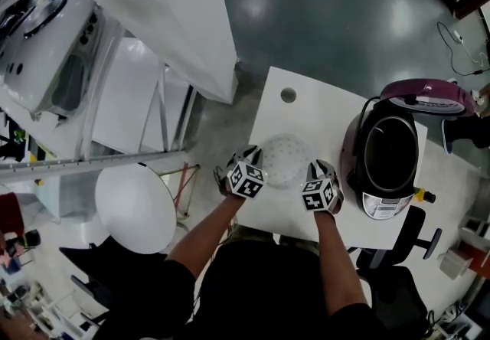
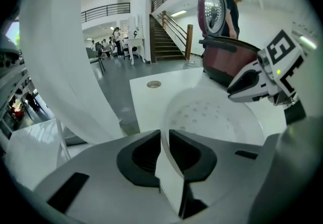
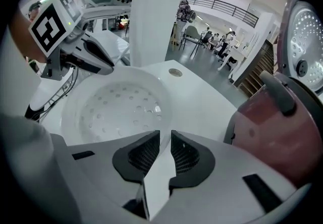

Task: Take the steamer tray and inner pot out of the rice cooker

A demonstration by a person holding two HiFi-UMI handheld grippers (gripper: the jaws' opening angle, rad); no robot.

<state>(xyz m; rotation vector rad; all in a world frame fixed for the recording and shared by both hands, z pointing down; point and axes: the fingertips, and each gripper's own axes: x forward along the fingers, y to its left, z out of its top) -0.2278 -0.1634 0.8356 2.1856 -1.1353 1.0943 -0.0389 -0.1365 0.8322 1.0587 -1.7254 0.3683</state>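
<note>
The person is holding the tray (image 1: 285, 161) by its rim with both tools. The left gripper (image 1: 251, 155) is pinching the rim on the tray's left side; in the left gripper view the thin white wall is running between the two dark pads (image 2: 139, 153), which are pressing on it from both sides. The right gripper (image 1: 320, 170) is pinching the opposite side of the rim in the same way, its jaws nearly together with the white edge clamped between them in the right gripper view.

The tray, white and dotted with small holes, is sitting out of the cooker (image 1: 387, 158), just to its left, over the white table (image 1: 306, 112). Whether its base is touching the tabletop is not showing clearly.

The cooker is standing at the table's right end with its lid (image 1: 429, 95) tilting up and open. The dark pot (image 1: 390, 151) is sitting inside it. A small round hole (image 1: 288, 94) is showing in the tabletop beyond the tray
</note>
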